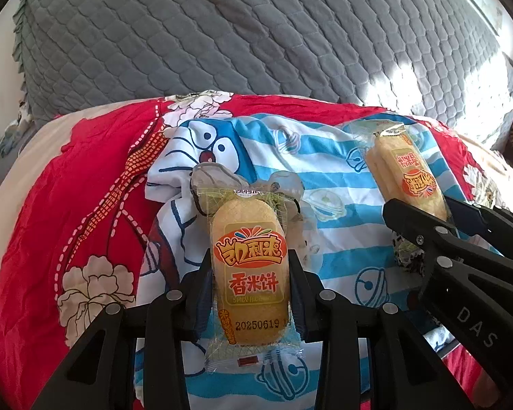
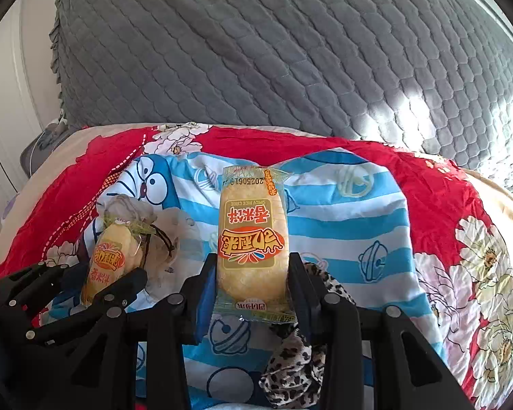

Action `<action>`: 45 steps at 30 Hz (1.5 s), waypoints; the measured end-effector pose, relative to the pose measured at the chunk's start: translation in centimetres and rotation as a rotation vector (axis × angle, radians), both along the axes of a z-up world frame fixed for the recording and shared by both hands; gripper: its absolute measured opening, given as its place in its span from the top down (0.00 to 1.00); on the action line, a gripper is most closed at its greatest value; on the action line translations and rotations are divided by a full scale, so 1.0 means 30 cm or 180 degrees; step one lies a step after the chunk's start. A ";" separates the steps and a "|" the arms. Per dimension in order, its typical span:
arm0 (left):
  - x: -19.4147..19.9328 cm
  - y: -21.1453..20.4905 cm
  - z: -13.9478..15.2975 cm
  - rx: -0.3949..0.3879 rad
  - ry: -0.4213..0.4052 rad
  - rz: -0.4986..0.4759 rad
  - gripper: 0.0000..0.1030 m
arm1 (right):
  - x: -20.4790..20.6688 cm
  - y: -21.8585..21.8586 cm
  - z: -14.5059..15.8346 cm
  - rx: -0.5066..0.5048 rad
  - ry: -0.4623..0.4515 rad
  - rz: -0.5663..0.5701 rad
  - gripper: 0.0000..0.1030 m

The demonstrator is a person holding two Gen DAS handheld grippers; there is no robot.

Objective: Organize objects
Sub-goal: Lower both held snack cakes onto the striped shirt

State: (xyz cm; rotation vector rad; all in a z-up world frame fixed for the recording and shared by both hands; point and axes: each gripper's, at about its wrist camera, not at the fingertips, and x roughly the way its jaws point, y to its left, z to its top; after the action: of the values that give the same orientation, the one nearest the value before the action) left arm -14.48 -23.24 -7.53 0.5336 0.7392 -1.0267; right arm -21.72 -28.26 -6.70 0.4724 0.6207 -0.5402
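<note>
2 rice-cracker packets, 1 pinched in each gripper above the bed.

The left gripper [image 1: 251, 294] clamps its rice-cracker packet [image 1: 251, 266] by the long sides at lower centre of the left view, long axis pointing straight ahead. The right gripper [image 2: 253, 290] pinches the second packet [image 2: 251, 235] the same way, label reversed. Both hang over the blue-striped cartoon cloth [image 2: 342, 225]; a leopard-print scrunchie [image 2: 297, 358] lies under the right gripper, a clear pouch [image 1: 219, 177] beyond the left, nearer that hand.
</note>
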 end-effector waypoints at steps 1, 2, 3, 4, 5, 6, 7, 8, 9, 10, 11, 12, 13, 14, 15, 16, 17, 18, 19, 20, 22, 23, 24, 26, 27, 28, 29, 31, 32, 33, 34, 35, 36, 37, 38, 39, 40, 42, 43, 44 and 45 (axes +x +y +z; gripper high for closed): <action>0.001 -0.001 -0.001 0.0005 0.0006 0.0002 0.62 | 0.002 -0.002 -0.001 0.0007 -0.0003 -0.0006 0.61; 0.001 -0.002 -0.001 0.0012 0.0004 0.0003 0.62 | 0.005 -0.003 -0.002 0.0013 -0.0001 0.0012 0.61; 0.000 -0.001 -0.001 0.0013 0.0007 0.0006 0.62 | 0.008 -0.003 -0.002 0.0011 -0.0002 0.0012 0.61; -0.001 0.000 -0.001 0.0010 0.0008 0.0007 0.62 | 0.009 -0.003 -0.003 0.0009 -0.0006 0.0012 0.61; 0.000 0.001 -0.002 0.0013 0.0002 0.0003 0.62 | 0.012 -0.003 -0.004 0.0010 -0.0001 0.0031 0.61; 0.000 0.001 -0.004 0.0018 -0.0004 -0.0002 0.62 | 0.014 -0.003 -0.005 0.0007 0.0006 0.0027 0.61; 0.001 0.002 -0.005 0.0023 -0.0002 0.0001 0.62 | 0.017 -0.004 -0.007 0.0019 0.0004 0.0049 0.61; 0.001 0.001 -0.008 0.0029 0.0007 0.0006 0.62 | 0.020 -0.003 -0.009 0.0026 0.0011 0.0060 0.61; 0.002 -0.001 -0.011 0.0037 0.0013 0.0012 0.62 | 0.021 -0.003 -0.012 0.0027 0.0021 0.0049 0.61; 0.003 -0.002 -0.014 0.0042 0.0020 0.0020 0.62 | 0.023 -0.004 -0.014 0.0043 0.0023 0.0061 0.61; 0.007 -0.001 -0.016 0.0042 0.0040 0.0035 0.62 | 0.026 -0.005 -0.019 0.0069 0.0026 0.0074 0.61; 0.011 -0.003 -0.019 0.0053 0.0048 0.0049 0.62 | 0.028 -0.007 -0.023 0.0088 0.0031 0.0076 0.61; 0.014 -0.004 -0.024 0.0067 0.0061 0.0063 0.62 | 0.031 -0.008 -0.026 0.0100 0.0031 0.0095 0.61; 0.019 -0.003 -0.028 0.0072 0.0072 0.0078 0.62 | 0.033 -0.009 -0.030 0.0097 0.0038 0.0095 0.61; 0.020 -0.005 -0.032 0.0081 0.0062 0.0081 0.62 | 0.035 -0.011 -0.033 0.0094 0.0054 0.0080 0.61; 0.019 -0.007 -0.036 0.0088 0.0047 0.0071 0.62 | 0.037 -0.013 -0.039 0.0114 0.0061 0.0092 0.61; 0.018 -0.007 -0.038 0.0090 0.0038 0.0069 0.62 | 0.039 -0.014 -0.043 0.0122 0.0071 0.0085 0.61; 0.017 -0.009 -0.040 0.0096 0.0034 0.0071 0.62 | 0.040 -0.015 -0.047 0.0123 0.0086 0.0075 0.61; 0.017 -0.010 -0.042 0.0095 0.0039 0.0077 0.62 | 0.041 -0.016 -0.050 0.0129 0.0090 0.0086 0.61; 0.017 -0.010 -0.044 0.0092 0.0036 0.0081 0.62 | 0.042 -0.016 -0.054 0.0126 0.0104 0.0077 0.61; 0.016 -0.016 -0.050 0.0113 0.0026 0.0074 0.62 | 0.046 -0.018 -0.060 0.0139 0.0120 0.0090 0.61; 0.018 -0.016 -0.053 0.0112 0.0024 0.0079 0.62 | 0.048 -0.017 -0.063 0.0133 0.0132 0.0085 0.61; 0.018 -0.016 -0.054 0.0117 0.0021 0.0080 0.62 | 0.050 -0.018 -0.066 0.0137 0.0133 0.0086 0.61; 0.020 -0.018 -0.060 0.0129 0.0017 0.0081 0.62 | 0.054 -0.022 -0.074 0.0176 0.0144 0.0093 0.61; 0.021 -0.019 -0.063 0.0142 0.0027 0.0081 0.62 | 0.054 -0.023 -0.077 0.0186 0.0145 0.0090 0.61; 0.022 -0.020 -0.066 0.0145 0.0032 0.0085 0.62 | 0.056 -0.024 -0.081 0.0192 0.0150 0.0102 0.61; 0.020 -0.022 -0.070 0.0162 0.0018 0.0079 0.62 | 0.057 -0.024 -0.084 0.0187 0.0162 0.0095 0.61; 0.020 -0.024 -0.075 0.0176 0.0004 0.0071 0.62 | 0.059 -0.026 -0.090 0.0216 0.0174 0.0107 0.61; 0.018 -0.025 -0.079 0.0185 -0.0013 0.0066 0.62 | 0.059 -0.027 -0.092 0.0223 0.0179 0.0100 0.61; 0.017 -0.024 -0.080 0.0184 -0.0013 0.0066 0.62 | 0.060 -0.027 -0.093 0.0227 0.0183 0.0106 0.61; 0.017 -0.022 -0.080 0.0168 -0.0012 0.0076 0.62 | 0.061 -0.027 -0.094 0.0226 0.0185 0.0109 0.61; 0.019 -0.022 -0.080 0.0171 -0.0010 0.0080 0.62 | 0.061 -0.026 -0.095 0.0224 0.0190 0.0108 0.61; 0.020 -0.023 -0.081 0.0173 -0.0007 0.0080 0.62 | 0.061 -0.024 -0.096 0.0225 0.0192 0.0115 0.61; 0.021 -0.023 -0.081 0.0168 -0.0005 0.0086 0.62 | 0.061 -0.023 -0.098 0.0221 0.0201 0.0112 0.61; 0.021 -0.024 -0.082 0.0178 0.0000 0.0088 0.62 | 0.063 -0.023 -0.100 0.0224 0.0206 0.0118 0.61; 0.022 -0.024 -0.082 0.0173 0.0003 0.0092 0.62 | 0.065 -0.022 -0.103 0.0224 0.0219 0.0129 0.61; 0.022 -0.025 -0.082 0.0171 0.0001 0.0096 0.62 | 0.066 -0.021 -0.107 0.0220 0.0235 0.0120 0.61; 0.022 -0.025 -0.085 0.0179 -0.0004 0.0093 0.62 | 0.069 -0.022 -0.114 0.0242 0.0246 0.0125 0.61; 0.022 -0.025 -0.087 0.0183 -0.0002 0.0094 0.62 | 0.070 -0.022 -0.118 0.0250 0.0258 0.0121 0.61; 0.022 -0.027 -0.088 0.0190 -0.0003 0.0094 0.62 | 0.071 -0.022 -0.122 0.0258 0.0266 0.0115 0.61; 0.022 -0.028 -0.089 0.0192 -0.0006 0.0096 0.62 | 0.071 -0.022 -0.125 0.0263 0.0273 0.0120 0.61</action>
State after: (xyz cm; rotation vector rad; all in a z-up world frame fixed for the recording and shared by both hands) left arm -13.82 -24.08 -10.19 0.5736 0.7764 -0.9784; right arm -19.58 -28.91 -10.45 0.5166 0.7348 -0.5023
